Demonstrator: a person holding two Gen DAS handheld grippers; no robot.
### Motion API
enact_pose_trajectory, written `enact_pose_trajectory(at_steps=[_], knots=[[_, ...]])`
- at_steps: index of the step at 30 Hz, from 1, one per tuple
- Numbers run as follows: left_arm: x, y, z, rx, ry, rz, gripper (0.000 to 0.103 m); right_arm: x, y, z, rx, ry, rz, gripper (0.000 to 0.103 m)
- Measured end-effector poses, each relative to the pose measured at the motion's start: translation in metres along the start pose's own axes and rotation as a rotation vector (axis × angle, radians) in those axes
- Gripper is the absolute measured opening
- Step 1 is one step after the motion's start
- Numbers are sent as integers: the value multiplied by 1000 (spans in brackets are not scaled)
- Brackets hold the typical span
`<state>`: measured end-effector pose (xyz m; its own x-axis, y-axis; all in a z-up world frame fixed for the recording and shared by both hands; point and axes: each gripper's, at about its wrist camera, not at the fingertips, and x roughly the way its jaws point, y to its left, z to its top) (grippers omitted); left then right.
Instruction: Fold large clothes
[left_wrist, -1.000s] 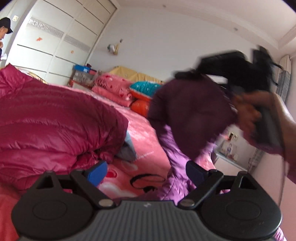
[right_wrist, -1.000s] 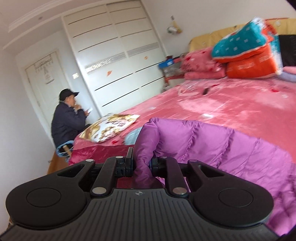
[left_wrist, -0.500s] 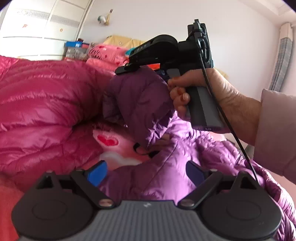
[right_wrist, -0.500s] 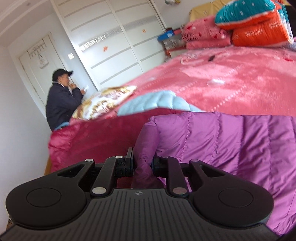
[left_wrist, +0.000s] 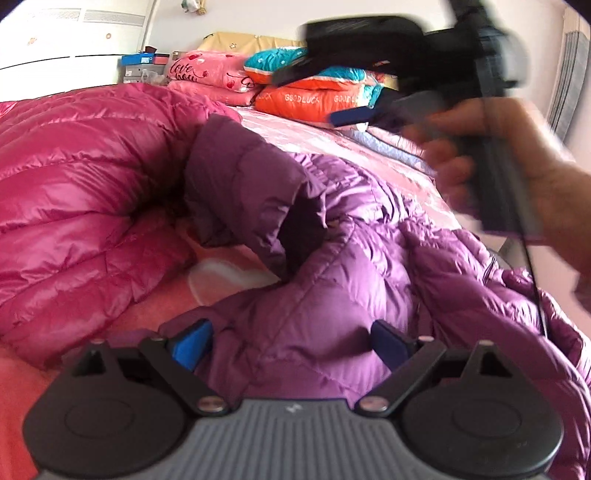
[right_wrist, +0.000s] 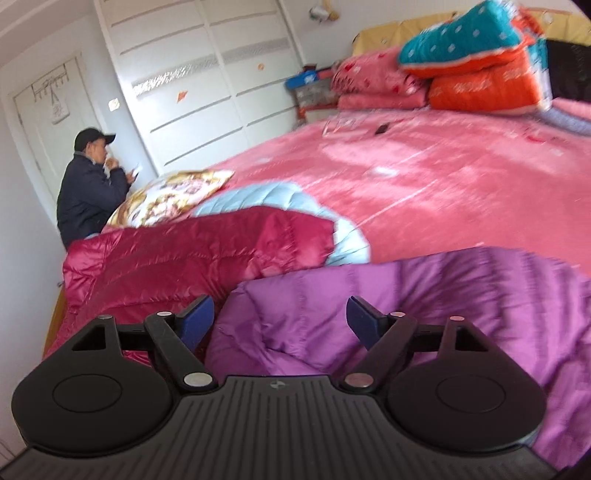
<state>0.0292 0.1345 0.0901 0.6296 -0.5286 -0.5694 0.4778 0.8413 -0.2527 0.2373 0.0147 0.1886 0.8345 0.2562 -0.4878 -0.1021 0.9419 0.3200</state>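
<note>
A purple down jacket (left_wrist: 332, 295) lies on the pink bed, one sleeve (left_wrist: 255, 192) draped back over its body. In the right wrist view the same jacket (right_wrist: 406, 306) fills the foreground. My left gripper (left_wrist: 291, 341) stands open just above the jacket's body, its pads not pressing on the fabric. My right gripper (right_wrist: 280, 317) is opening, jaws wide, the dropped sleeve lying below them untouched. The left wrist view also catches the right gripper (left_wrist: 354, 92), blurred, held by a hand (left_wrist: 498, 166) above the jacket.
A crimson down jacket (left_wrist: 74, 206) is heaped at the left, over a light blue one (right_wrist: 280, 199). Folded quilts and pillows (left_wrist: 314, 85) stack at the bed's head. A seated person (right_wrist: 88, 188) is by the white wardrobe (right_wrist: 203, 74). Pink bedspread (right_wrist: 443, 177) stretches beyond.
My right gripper came down and let go of the purple sleeve, which now lies on the jacket. The left gripper tilted down toward the jacket's body.
</note>
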Motion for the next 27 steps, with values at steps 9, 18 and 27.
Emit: enact_pose_trajectory(at_steps=[9, 18, 27], knots=[[18, -18, -10, 74, 68, 37, 64, -147, -37, -41, 21, -173, -184, 103], [20, -24, -16, 4, 75, 28, 23, -265, -75, -115, 61, -295, -445, 103], [12, -25, -19, -60, 63, 9, 16, -326, -145, -172, 208, -318, -693, 103]])
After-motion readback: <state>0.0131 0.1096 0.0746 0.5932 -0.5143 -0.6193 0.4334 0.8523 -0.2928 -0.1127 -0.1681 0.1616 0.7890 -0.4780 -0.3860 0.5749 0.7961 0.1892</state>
